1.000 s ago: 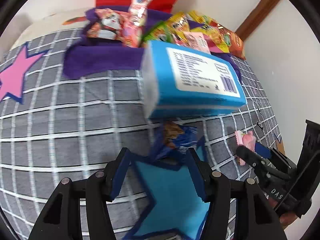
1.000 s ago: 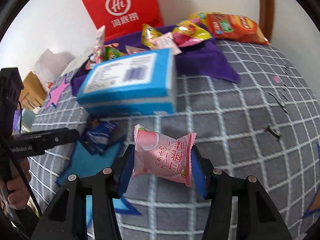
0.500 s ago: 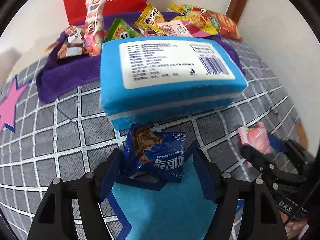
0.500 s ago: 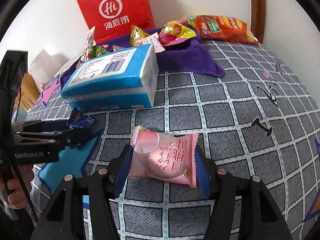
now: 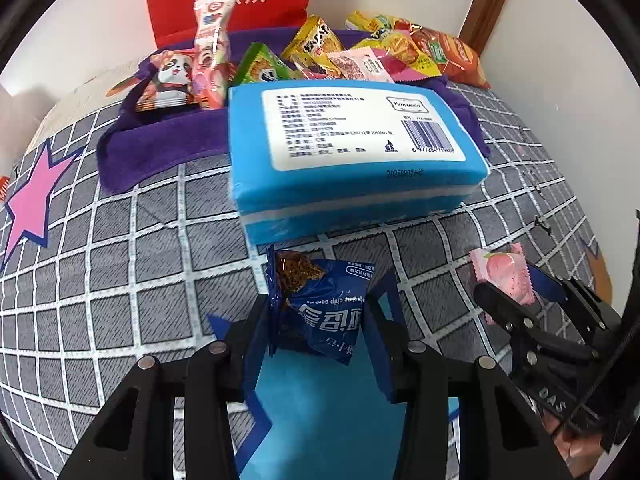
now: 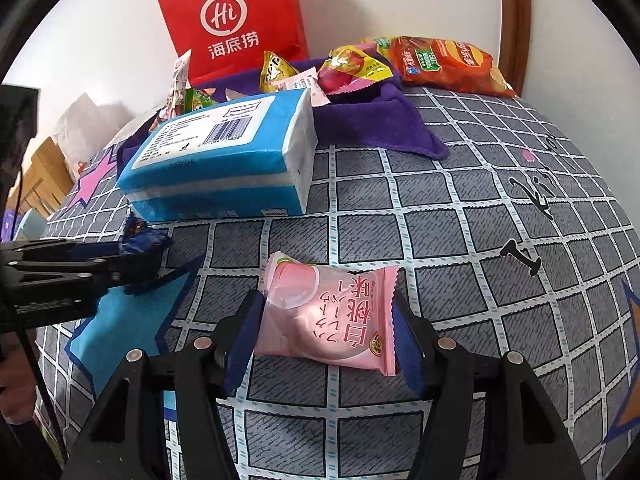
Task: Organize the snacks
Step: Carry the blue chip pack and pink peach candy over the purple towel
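My left gripper (image 5: 316, 320) is shut on a dark blue cookie packet (image 5: 320, 312) and holds it above the bed, just in front of a big blue tissue pack (image 5: 348, 152). My right gripper (image 6: 326, 320) is shut on a pink peach snack packet (image 6: 328, 316). That packet also shows in the left wrist view (image 5: 504, 276), to the right. The left gripper and blue packet (image 6: 140, 238) show at the left of the right wrist view. Several snack packets (image 5: 360, 60) lie on a purple cloth (image 5: 160, 144) behind the tissue pack.
A red paper bag (image 6: 232, 20) stands against the white wall at the back. An orange chip bag (image 6: 444, 64) lies at the back right by a wooden frame (image 6: 516, 20). The grey checked bedspread (image 6: 480, 220) has star patches.
Both grippers have lifted and drawn back a little with their packets held. The left view has swung right, so the tissue pack now sits centred ahead.
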Demonstrator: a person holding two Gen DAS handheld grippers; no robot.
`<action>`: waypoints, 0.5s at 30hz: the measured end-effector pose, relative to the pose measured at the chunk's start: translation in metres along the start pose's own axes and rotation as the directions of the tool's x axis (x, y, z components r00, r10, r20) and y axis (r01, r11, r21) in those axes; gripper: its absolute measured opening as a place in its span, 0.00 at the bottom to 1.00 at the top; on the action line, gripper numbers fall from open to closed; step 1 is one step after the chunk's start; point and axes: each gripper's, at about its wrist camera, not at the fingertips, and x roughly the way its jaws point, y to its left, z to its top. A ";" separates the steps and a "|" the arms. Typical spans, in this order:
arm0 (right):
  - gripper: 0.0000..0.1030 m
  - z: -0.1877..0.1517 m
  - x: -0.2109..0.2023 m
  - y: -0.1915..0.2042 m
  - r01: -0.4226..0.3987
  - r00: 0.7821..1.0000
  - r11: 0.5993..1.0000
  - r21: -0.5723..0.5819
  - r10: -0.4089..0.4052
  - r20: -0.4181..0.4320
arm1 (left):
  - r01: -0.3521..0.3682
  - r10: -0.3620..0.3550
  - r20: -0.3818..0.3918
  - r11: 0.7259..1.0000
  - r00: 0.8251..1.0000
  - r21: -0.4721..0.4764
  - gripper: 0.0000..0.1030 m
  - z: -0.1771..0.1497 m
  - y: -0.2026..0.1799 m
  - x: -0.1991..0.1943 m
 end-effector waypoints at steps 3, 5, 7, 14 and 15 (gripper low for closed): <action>0.57 0.001 -0.003 0.000 0.005 1.000 1.000 0.007 -0.005 -0.011 | 0.027 -0.026 0.006 0.999 1.000 -0.017 0.41 -0.008 0.010 -0.012; 0.56 0.003 -0.007 -0.001 0.024 0.999 1.000 0.017 -0.023 -0.022 | 0.047 -0.047 0.019 0.998 0.999 -0.031 0.41 -0.010 0.017 -0.025; 0.56 0.006 -0.015 0.000 0.037 0.999 0.999 0.015 -0.037 -0.008 | 0.057 -0.055 0.042 0.998 0.998 -0.034 0.41 -0.011 0.017 -0.036; 0.56 0.012 -0.036 0.010 0.028 0.999 1.000 0.009 -0.028 0.028 | 0.079 -0.074 0.090 0.996 0.993 -0.043 0.41 -0.007 0.020 -0.059; 0.56 0.013 -0.038 0.011 0.026 0.999 1.000 0.008 -0.026 0.029 | 0.081 -0.076 0.098 0.996 0.992 -0.043 0.41 -0.005 0.020 -0.064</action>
